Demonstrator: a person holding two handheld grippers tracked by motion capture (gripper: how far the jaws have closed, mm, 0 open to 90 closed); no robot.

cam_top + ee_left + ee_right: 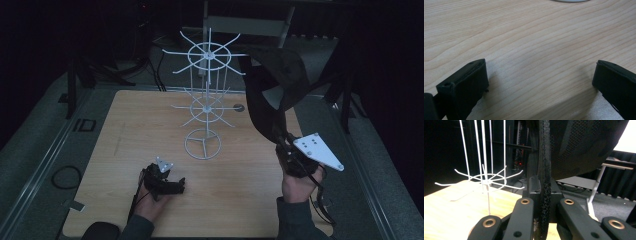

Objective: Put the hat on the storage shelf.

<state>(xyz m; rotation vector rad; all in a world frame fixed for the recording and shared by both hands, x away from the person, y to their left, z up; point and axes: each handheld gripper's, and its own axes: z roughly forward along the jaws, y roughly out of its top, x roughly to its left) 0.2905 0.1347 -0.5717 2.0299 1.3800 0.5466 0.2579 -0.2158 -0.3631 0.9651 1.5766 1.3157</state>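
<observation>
up at the table's right edge, the right gripper (287, 150) pinches the strap of a black bag (280, 75), lifted beside the white wire rack (204, 100). the left gripper (172, 186) rests on the wooden table (125, 145), jaws spread, holding nothing.

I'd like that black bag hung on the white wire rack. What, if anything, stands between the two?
Nothing visible does. The right tool is shut on the strap of the black bag, which hangs just right of the white wire rack with open air between them.
</observation>
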